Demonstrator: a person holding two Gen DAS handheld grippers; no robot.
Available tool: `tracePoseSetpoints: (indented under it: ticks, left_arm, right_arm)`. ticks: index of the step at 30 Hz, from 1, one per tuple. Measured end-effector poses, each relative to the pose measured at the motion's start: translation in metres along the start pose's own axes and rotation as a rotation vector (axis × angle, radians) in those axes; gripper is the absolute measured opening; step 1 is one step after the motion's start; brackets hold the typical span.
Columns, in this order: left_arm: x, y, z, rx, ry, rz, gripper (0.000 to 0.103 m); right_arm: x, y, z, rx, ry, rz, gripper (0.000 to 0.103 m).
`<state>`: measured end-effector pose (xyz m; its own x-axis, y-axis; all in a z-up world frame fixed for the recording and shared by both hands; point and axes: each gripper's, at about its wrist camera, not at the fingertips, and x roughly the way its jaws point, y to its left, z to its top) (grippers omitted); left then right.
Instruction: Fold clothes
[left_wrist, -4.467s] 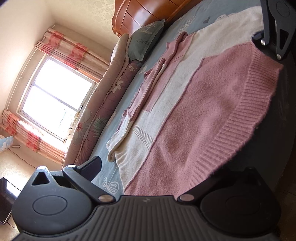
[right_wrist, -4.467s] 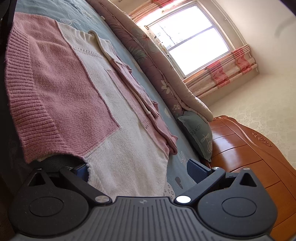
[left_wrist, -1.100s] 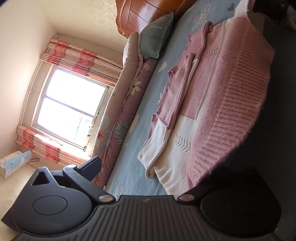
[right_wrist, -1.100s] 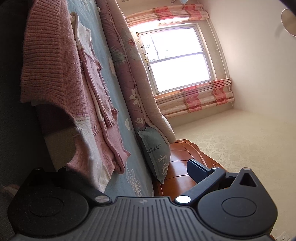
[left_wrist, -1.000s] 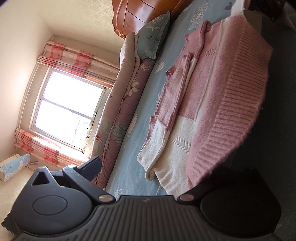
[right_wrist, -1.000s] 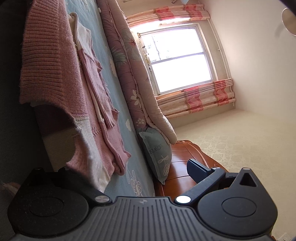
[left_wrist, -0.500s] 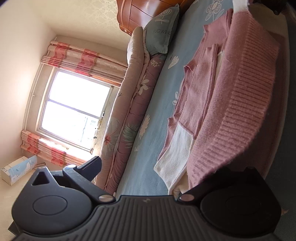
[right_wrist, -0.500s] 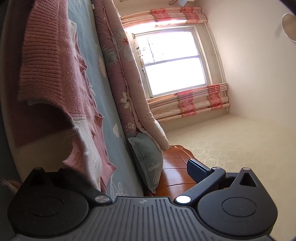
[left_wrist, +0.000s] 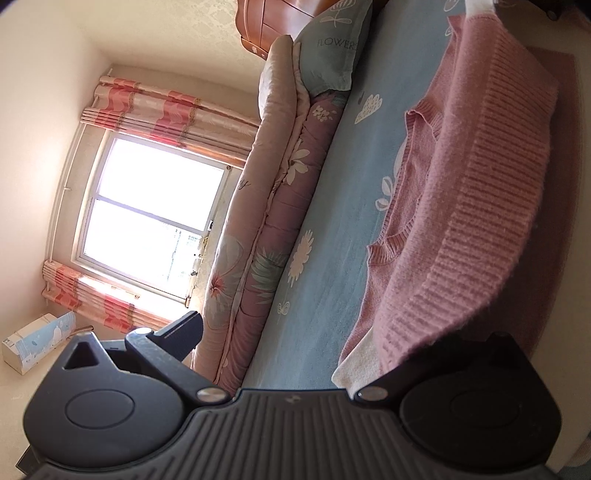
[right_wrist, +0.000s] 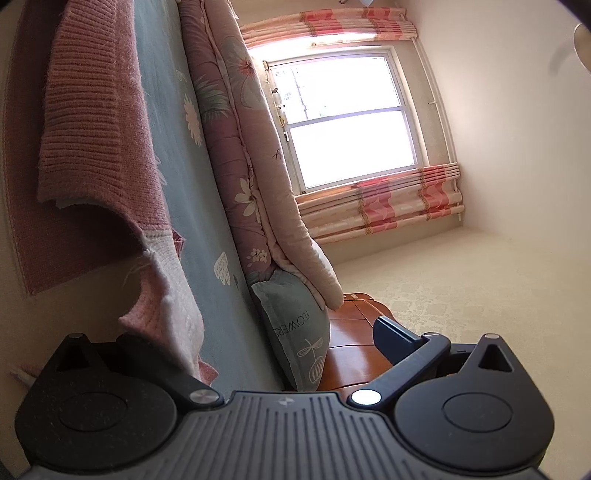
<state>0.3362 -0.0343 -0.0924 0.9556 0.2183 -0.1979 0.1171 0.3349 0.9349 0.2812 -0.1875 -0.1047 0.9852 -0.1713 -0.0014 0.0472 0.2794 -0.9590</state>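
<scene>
A pink and cream knitted sweater (left_wrist: 480, 177) lies on the blue flowered bed sheet (left_wrist: 332, 229). Its ribbed pink hem is lifted and folded over the upper part. In the left wrist view my left gripper (left_wrist: 314, 332) stands wide open; the hem drapes over its right finger, which is hidden under the knit, and the left finger (left_wrist: 181, 332) is bare. In the right wrist view the sweater (right_wrist: 96, 122) hangs over the hidden left finger of my right gripper (right_wrist: 258, 336), which is also wide open. Its right finger (right_wrist: 391, 334) is free.
A rolled floral quilt (left_wrist: 266, 229) runs along the far side of the bed, with a grey-blue pillow (right_wrist: 295, 328) against the wooden headboard (right_wrist: 354, 354). Beyond are a bright window (right_wrist: 347, 118) with pink curtains and a box (left_wrist: 37, 341) on the floor.
Both grippers have carried the ribbed hem forward over the sweater toward the quilt. The cream part and the folded sleeves are now mostly covered by pink knit.
</scene>
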Motion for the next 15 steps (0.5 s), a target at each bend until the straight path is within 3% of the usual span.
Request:
tracePoseSetpoints:
  ticks: [7, 15]
  left_arm:
    - [0.034, -0.007, 0.004, 0.015, 0.006, -0.028, 0.103]
    - [0.074, -0.017, 0.002, -0.069, 0.067, -0.163, 0.102]
  right_arm:
    - [0.031, 0.009, 0.002, -0.011, 0.006, 0.04, 0.103]
    - [0.061, 0.021, 0.004, 0.018, 0.053, 0.158, 0.103]
